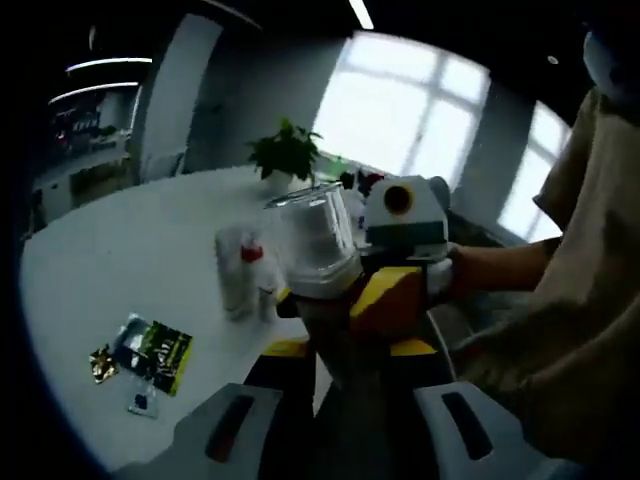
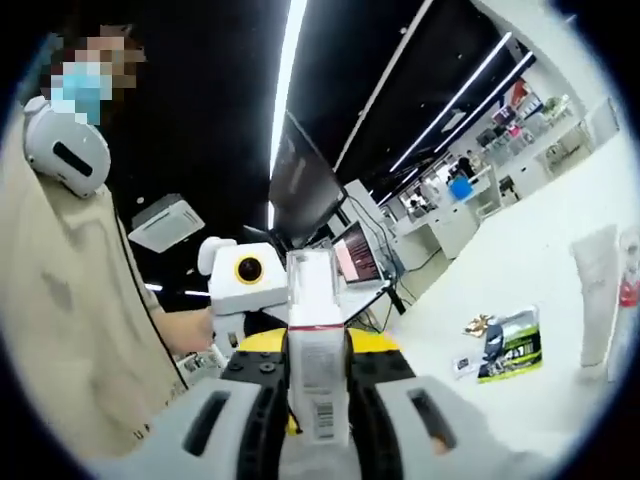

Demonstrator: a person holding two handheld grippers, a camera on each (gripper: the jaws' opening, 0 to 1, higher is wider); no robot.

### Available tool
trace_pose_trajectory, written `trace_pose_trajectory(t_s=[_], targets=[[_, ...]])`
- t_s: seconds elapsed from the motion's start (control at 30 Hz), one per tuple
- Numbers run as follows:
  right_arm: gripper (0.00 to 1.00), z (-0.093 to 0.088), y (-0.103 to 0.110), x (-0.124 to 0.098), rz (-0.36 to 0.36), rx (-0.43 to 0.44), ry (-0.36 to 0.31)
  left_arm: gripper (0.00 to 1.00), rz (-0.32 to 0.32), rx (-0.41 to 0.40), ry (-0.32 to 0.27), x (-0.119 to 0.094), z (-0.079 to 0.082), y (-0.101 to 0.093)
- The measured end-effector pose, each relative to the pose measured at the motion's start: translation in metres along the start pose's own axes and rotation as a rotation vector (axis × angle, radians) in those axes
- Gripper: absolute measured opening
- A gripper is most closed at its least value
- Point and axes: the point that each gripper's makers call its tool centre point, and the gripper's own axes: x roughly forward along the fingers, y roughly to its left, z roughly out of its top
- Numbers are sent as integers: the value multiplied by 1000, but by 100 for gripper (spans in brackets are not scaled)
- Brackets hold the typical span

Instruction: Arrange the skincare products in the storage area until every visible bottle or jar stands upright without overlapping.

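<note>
The step in hand looks like a carry: a slim white carton with a red band and a barcode [image 2: 318, 375] is lifted clear of the white round table [image 1: 130, 270] and has yet to be set down among the other products. In the right gripper view, the right gripper [image 2: 318, 425] has its 2 jaws pressed against the carton's sides, pinching it low down so that most of its length rises above them. In the left gripper view the same gripper [image 1: 385, 300] comes in from the right, carrying a clear-walled box [image 1: 315, 240] — I take it for that carton seen from the other face, though blur leaves this unsure.

The left gripper [image 1: 340, 420] stands spread, nothing between its jaws.

On the table, a white bottle with a red cap [image 1: 245, 275] stands upright beside other pale containers too blurred to count; well apart from them lies a dark green foil sachet [image 1: 160, 352] next to a small gold wrapper [image 1: 102, 362]. A white squeeze tube [image 2: 598, 290] stands upright at the table's edge in the right gripper view.

The next move calls for lowering the carton base-down onto bare table near the bottles — not touching them — then releasing it squarely, since its tall narrow shape would tip easily.
</note>
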Motion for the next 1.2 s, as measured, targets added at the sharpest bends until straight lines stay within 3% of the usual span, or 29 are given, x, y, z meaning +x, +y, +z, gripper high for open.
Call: trace_pose_trajectory(t_s=[0.2, 0.57, 0.97, 1.2], targets=[[21, -5, -5, -8, -25, -106, 122, 19, 36, 54, 31, 1, -1, 7], [24, 0, -6, -13, -5, -161, 225, 16, 31, 45, -8, 5, -5, 3], [22, 11, -5, -11, 40, -198, 269, 16, 1, 49, -42, 11, -5, 5], [22, 9, -19, -6, -27, -245, 294, 17, 59, 64, -55, 17, -4, 19]])
